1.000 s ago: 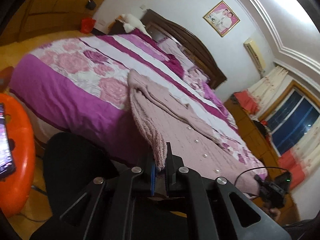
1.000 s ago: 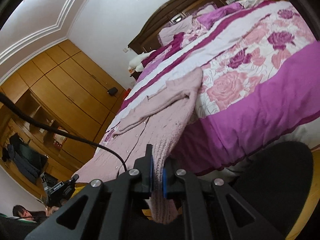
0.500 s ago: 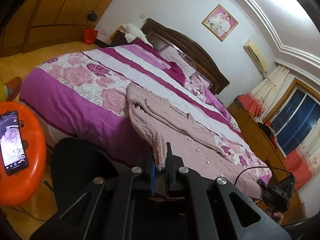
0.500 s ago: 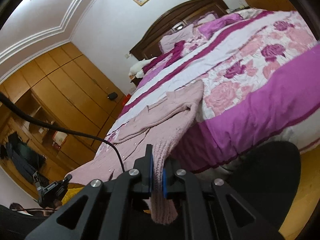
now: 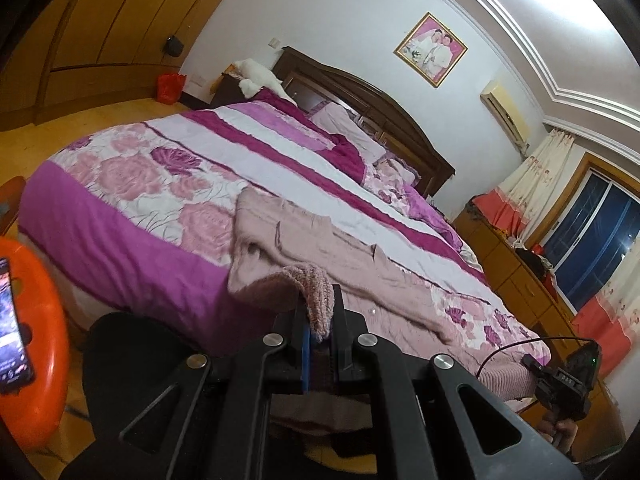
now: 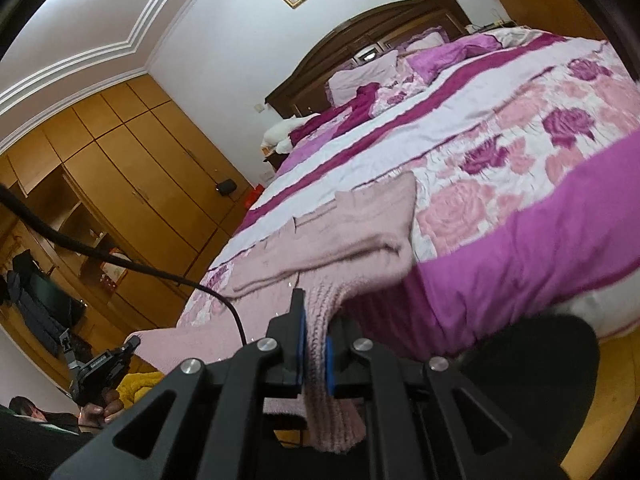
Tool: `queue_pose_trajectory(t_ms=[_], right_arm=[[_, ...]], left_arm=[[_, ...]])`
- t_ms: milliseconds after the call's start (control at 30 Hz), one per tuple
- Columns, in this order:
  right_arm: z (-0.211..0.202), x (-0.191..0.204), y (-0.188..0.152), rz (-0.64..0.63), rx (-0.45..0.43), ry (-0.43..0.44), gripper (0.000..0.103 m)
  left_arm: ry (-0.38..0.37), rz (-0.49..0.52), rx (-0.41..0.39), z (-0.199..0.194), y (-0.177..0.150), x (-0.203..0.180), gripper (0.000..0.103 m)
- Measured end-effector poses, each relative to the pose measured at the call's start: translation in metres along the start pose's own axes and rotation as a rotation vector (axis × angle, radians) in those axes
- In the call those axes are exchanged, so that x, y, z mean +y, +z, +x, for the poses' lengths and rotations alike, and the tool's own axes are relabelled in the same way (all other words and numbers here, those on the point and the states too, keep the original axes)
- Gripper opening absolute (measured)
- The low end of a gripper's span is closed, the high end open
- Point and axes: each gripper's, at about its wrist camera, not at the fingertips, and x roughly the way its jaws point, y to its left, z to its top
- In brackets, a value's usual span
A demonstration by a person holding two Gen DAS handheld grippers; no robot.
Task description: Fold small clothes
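A pale pink knitted sweater (image 5: 320,248) lies spread along the near edge of the bed, sleeves folded across its body. My left gripper (image 5: 320,320) is shut on one ribbed corner of its hem, which is lifted off the bed edge. In the right wrist view the same sweater (image 6: 340,236) drapes toward me, and my right gripper (image 6: 314,344) is shut on the other ribbed hem corner, with knit hanging below the blue pads. Each view shows the other gripper at its far side, held by a hand.
The bed (image 5: 132,216) has a purple and pink rose quilt with a dark wooden headboard (image 5: 380,108). An orange stool (image 5: 36,360) carrying a phone stands at the left. Wooden wardrobes (image 6: 120,184) line one wall; a dresser and window sit on the other side.
Both grippers have risen a little with the hem corners. The hem now comes up off the bed edge, and the sweater's near part bunches toward its folded sleeves.
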Motion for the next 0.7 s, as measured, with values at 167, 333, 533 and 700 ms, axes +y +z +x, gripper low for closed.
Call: queue_pose_trajectory(t_ms=[167,333,533,700], right_arm=[[0.017,0.0,0.018,-0.011,0.0,0.016,0.008],[0.039,-0.012,0.034,0.009,0.042,0.004,0.008],[0.068,-0.032,0.057,0.046,0.068,-0.026,0.008],[0.095,-0.037,0.077,0.034,0.085,-0.036,0.008]], left_arm=[[0.015,-0.003,-0.006,0.013,0.017,-0.001,0.0],[0.052,-0.025,-0.008,0.03,0.033,0.005,0.0],[0.071,-0.043,0.003,0.063,0.055,0.01,0.0],[0.099,-0.006,0.028,0.094,0.075,0.011,0.0]])
